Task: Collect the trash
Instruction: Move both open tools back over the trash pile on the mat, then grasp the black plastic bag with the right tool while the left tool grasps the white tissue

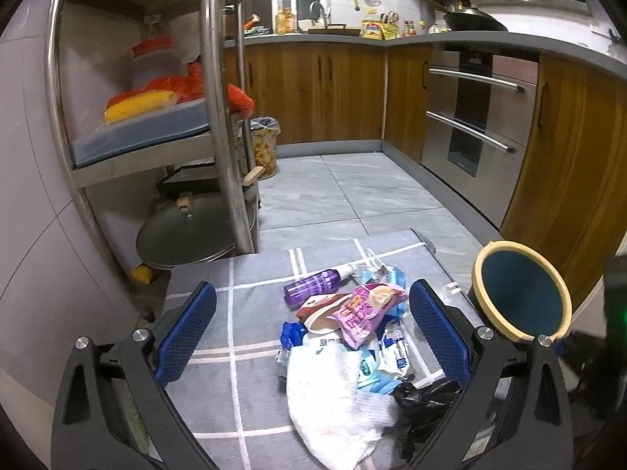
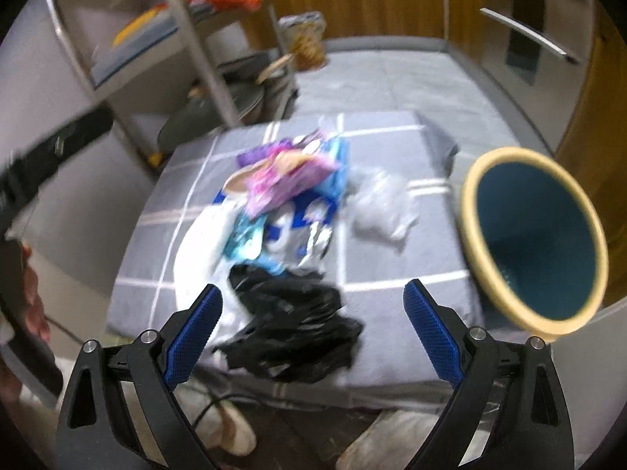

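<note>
A heap of trash lies on a grey checked cloth point(image 1: 243, 274) point(image 2: 392, 274): a purple bottle point(image 1: 311, 285), a pink snack bag point(image 1: 366, 309) point(image 2: 290, 180), a white crumpled paper point(image 1: 333, 399), blue-and-white wrappers point(image 2: 298, 231), a black plastic bag point(image 1: 425, 399) point(image 2: 294, 325) and a clear plastic bag point(image 2: 382, 207). A blue bin with a cream rim point(image 1: 521, 293) point(image 2: 537, 239) stands at the cloth's right edge. My left gripper point(image 1: 313, 313) is open above the heap. My right gripper point(image 2: 313, 305) is open over the black bag, holding nothing. The right wrist view is blurred.
A steel rack point(image 1: 219, 117) at the left holds containers, an orange bag and pot lids. Wooden cabinets point(image 1: 313, 90) and an oven point(image 1: 478, 117) line the back and right. Grey tiled floor point(image 1: 352, 192) lies beyond the cloth. Slippers point(image 2: 231, 431) show below the cloth's near edge.
</note>
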Motion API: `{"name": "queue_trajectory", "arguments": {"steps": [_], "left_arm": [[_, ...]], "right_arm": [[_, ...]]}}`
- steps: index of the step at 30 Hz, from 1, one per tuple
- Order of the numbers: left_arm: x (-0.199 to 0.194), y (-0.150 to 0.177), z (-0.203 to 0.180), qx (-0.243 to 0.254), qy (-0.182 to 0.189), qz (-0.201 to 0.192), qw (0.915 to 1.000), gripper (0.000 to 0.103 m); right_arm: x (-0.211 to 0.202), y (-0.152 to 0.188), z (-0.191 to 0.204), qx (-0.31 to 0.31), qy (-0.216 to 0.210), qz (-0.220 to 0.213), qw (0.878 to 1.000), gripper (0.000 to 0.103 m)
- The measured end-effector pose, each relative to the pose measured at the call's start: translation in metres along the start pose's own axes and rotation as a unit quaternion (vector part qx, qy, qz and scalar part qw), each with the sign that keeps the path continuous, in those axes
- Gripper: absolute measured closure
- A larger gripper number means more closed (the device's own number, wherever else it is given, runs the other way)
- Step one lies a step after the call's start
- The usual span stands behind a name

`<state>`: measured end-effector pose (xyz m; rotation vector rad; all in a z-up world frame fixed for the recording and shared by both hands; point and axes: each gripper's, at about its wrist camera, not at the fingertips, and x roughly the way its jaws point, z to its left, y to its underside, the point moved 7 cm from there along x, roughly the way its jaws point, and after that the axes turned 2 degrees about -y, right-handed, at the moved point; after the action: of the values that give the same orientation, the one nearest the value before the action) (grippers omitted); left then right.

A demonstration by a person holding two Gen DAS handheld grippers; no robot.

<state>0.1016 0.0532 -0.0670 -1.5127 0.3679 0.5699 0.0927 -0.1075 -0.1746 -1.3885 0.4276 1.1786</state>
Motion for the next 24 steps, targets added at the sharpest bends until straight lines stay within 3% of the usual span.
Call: {"name": "queue_trajectory", "arguments": {"steps": [5,6,7,9,13,18,21,24], "left_arm": [[0.007,0.001,0.007,-0.01,-0.004,0.008,0.9999,0.006],[0.009,0.001,0.008,-0.01,-0.004,0.01,0.9999,0.006],[0.01,0.002,0.007,-0.009,-0.004,0.011,0.9999,0.006],[0.012,0.004,0.006,-0.005,-0.005,0.014,0.9999,0.006],[0.021,0.012,0.003,0.005,-0.006,0.029,0.9996,0.006],[0.038,0.025,0.004,0.011,-0.015,0.059,0.9981,0.006],[0.046,0.03,0.002,0.009,-0.013,0.073,0.9972,0.006],[0.053,0.037,-0.005,0.022,-0.01,0.083,0.9962,0.006]], "right_arm": [[0.018,0.013,0.014,-0.032,-0.008,0.038,0.999,0.01],[0.021,0.016,0.014,-0.039,-0.003,0.044,0.998,0.014],[0.025,0.018,0.015,-0.049,0.005,0.052,0.997,0.028],[0.032,0.022,0.015,-0.064,0.023,0.062,0.996,0.044],[0.027,0.013,0.011,-0.057,0.021,0.048,0.997,0.056],[0.001,-0.015,-0.01,-0.005,0.013,0.036,0.999,0.066],[-0.018,-0.039,-0.02,-0.008,0.017,0.027,0.999,0.067],[-0.046,-0.07,-0.037,-0.037,0.037,-0.012,0.999,0.067]]}}
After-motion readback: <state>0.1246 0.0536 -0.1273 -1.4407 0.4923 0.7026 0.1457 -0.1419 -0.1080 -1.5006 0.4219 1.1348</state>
